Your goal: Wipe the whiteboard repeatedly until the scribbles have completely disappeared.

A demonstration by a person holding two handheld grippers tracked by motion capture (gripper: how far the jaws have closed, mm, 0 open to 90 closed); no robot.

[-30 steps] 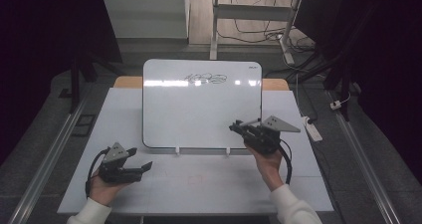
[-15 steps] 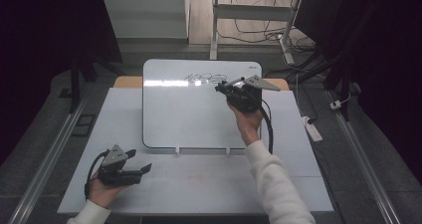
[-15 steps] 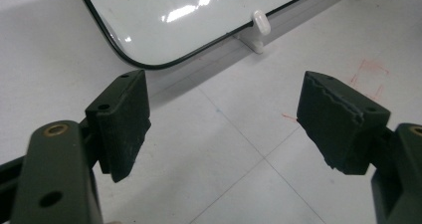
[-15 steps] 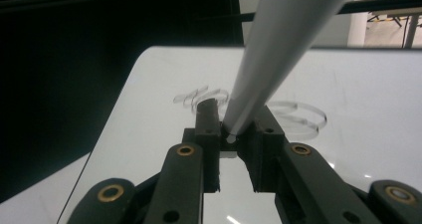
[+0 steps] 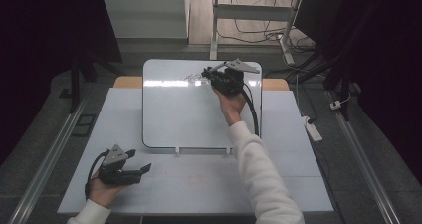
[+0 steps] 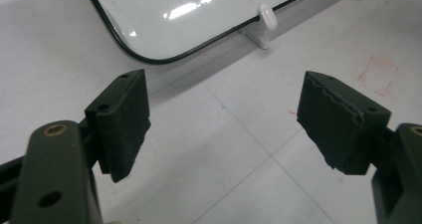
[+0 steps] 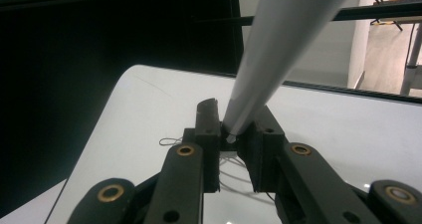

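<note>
Up near the top centre of the high view, the right tongs (image 5: 208, 73) are clenched on a pen (image 7: 278, 50), a smooth, pale grey, tapered barrel that runs from between the pads to the upper right of the right gripper view. Its tip end sits between the two black, ribbed pads, over thin scribbled lines (image 5: 191, 77) on the whiteboard (image 5: 174, 114). That board is glossy white with a thin dark rim and rounded corners, propped on small white feet (image 6: 263, 22) along its lower edge. It fills the middle of the matte, pale grey worktop (image 5: 199, 189), made of panels with fine seams. Wide bare strips of worktop lie to the left, right and below the board. At the lower left of the high view, the left tongs (image 5: 142, 170) are released, pads spread wide with nothing between them, over bare worktop just off the board's lower left corner. Faint red marks (image 6: 375, 74) show on the worktop at the right of the left gripper view.
</note>
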